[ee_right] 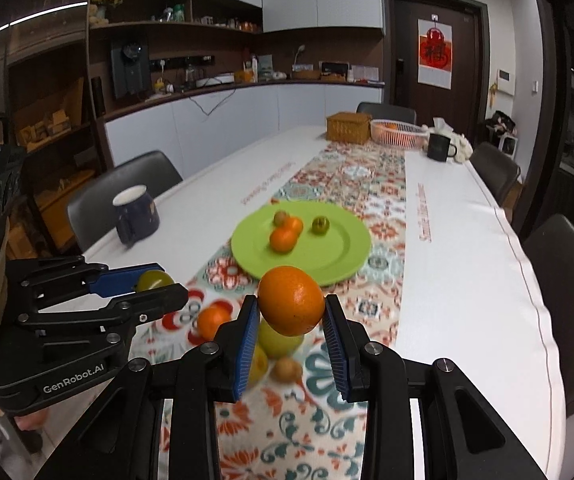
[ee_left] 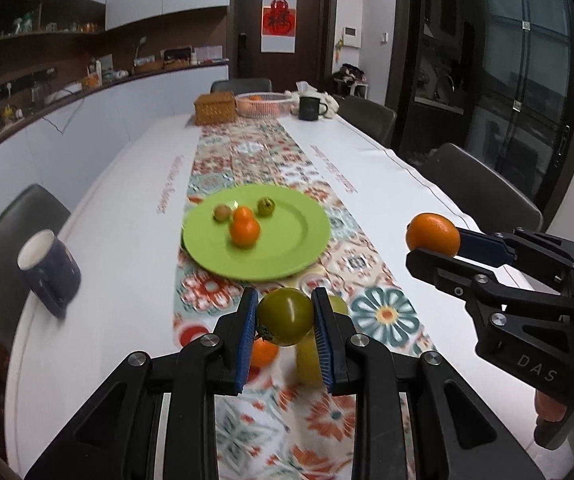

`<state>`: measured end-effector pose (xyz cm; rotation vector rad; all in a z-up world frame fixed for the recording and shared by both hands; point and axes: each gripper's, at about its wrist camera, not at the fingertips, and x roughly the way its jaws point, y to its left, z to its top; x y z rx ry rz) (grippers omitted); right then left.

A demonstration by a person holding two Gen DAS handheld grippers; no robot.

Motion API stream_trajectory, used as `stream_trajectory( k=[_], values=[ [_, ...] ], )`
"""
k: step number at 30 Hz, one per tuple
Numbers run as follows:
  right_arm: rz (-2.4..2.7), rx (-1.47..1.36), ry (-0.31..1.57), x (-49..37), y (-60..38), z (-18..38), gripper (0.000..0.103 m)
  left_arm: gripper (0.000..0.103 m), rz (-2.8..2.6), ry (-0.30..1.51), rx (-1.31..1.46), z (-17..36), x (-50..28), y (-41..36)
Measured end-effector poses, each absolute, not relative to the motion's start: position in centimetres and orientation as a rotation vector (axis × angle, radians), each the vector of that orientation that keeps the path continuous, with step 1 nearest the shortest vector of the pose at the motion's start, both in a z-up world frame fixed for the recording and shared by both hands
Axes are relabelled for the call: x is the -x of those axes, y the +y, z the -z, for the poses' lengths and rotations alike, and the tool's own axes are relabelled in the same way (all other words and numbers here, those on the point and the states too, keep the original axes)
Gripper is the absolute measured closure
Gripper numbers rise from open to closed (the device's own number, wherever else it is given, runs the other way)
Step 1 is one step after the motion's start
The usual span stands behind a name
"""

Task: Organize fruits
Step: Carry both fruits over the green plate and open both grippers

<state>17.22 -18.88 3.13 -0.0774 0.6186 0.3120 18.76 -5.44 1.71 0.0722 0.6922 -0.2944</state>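
My left gripper (ee_left: 286, 322) is shut on a green tomato (ee_left: 286, 316) and holds it above the table runner, short of the green plate (ee_left: 299, 248). My right gripper (ee_right: 291, 312) is shut on an orange (ee_right: 291, 300), also lifted; it shows at the right of the left wrist view (ee_left: 433, 236). The plate (ee_right: 339, 256) holds two small oranges (ee_right: 283, 238), a brownish fruit (ee_right: 281, 217) and a small green fruit (ee_right: 320, 225). On the runner below the grippers lie an orange (ee_right: 211, 322), yellow-green fruits (ee_right: 277, 340) and a small brown fruit (ee_right: 286, 369).
A dark blue mug (ee_right: 135, 218) stands left of the plate near the table edge. At the far end are a wicker box (ee_right: 347, 128), a pink basket (ee_right: 397, 133) and a black mug (ee_right: 439, 146). Grey chairs (ee_right: 559, 272) line both table sides.
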Motion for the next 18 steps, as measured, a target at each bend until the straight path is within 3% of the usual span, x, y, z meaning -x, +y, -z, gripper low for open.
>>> stream_trajectory(
  k=[18],
  values=[
    [-0.276,0.084,0.636,-27.8,-16.8,-3.4,0.069,0.075,0.237,0.676,-0.101,-2.1,-29.2,-2.7]
  ],
)
